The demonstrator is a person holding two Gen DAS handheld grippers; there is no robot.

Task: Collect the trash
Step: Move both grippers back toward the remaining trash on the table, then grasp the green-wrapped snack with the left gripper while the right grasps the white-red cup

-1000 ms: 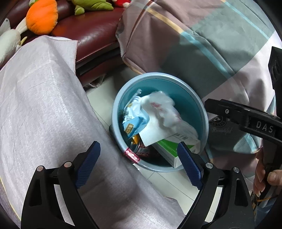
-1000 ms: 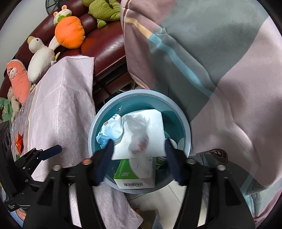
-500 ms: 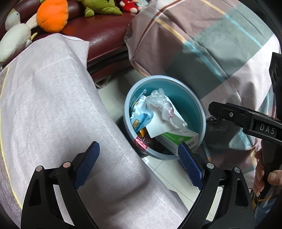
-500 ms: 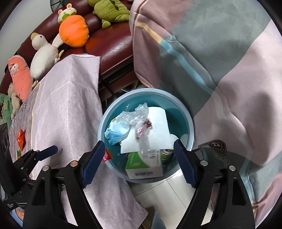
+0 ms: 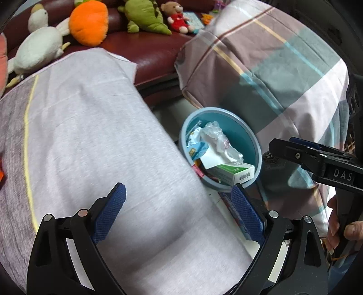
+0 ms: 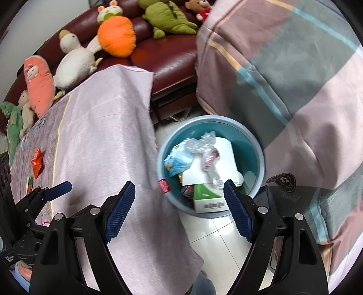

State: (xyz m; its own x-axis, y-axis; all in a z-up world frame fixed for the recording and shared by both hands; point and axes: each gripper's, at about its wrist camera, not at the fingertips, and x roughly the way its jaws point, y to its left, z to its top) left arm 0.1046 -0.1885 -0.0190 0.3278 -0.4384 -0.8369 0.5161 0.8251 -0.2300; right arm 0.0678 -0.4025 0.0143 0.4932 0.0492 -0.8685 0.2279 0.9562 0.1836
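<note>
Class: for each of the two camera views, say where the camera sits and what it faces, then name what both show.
Left wrist: on the left gripper, looking down over the cloth toward the bin; its open fingers and the person's right hand show.
Right wrist: on the right gripper, facing the bin; its open fingers show.
Both show bin, cloth and sofa.

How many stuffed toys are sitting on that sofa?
7, maybe more hidden: green dinosaur, beige doll, pink carrot, white duck, orange carrot bunny, green crocodile, and teddy bear.
</note>
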